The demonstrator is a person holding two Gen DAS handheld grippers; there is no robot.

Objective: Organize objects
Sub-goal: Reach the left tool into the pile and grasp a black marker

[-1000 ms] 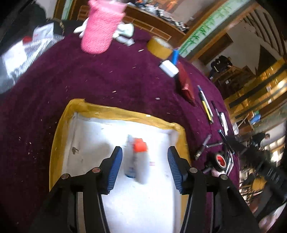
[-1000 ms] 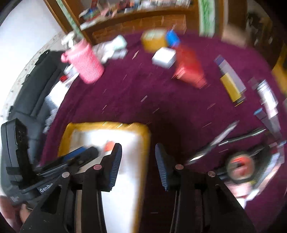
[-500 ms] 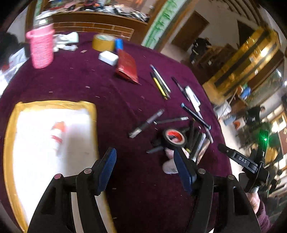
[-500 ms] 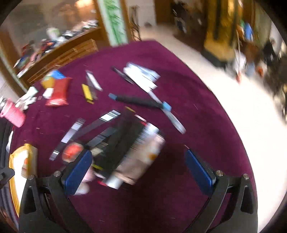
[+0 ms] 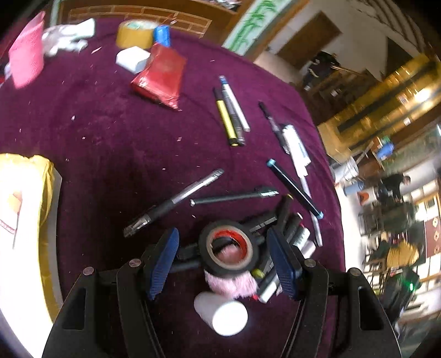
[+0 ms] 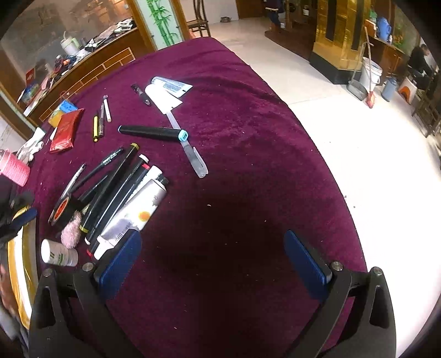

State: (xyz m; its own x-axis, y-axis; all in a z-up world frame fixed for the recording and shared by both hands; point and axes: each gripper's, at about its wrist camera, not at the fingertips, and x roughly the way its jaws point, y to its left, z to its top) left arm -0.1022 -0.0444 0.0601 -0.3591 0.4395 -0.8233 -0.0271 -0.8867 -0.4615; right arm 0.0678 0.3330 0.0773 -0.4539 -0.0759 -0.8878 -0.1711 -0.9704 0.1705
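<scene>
Left claw [image 5: 223,261] gapes over black tape roll [image 5: 228,249], not touching

Daylight's decent on my end, but the floor [image 6: 344,132] glares white, edges bend, left view's slightly blurry.

Large public hall or lobby: gold-clad pillar [image 6: 340,38], white tiled floor [image 6: 372,143], wooden counter [image 6: 91,66], bamboo-print panel [image 6: 162,22].

right gripper [image 6: 212,261]: jaws spread wide, nothing between, over bare maroon cloth [image 6: 248,165] | silver tube [image 6: 135,214]: just ahead of the left finger | pen pile [image 6: 115,179]: ahead-left | white bottle [image 6: 59,253]: lying far left, beside pink fluffy piece [image 6: 71,231]
</scene>
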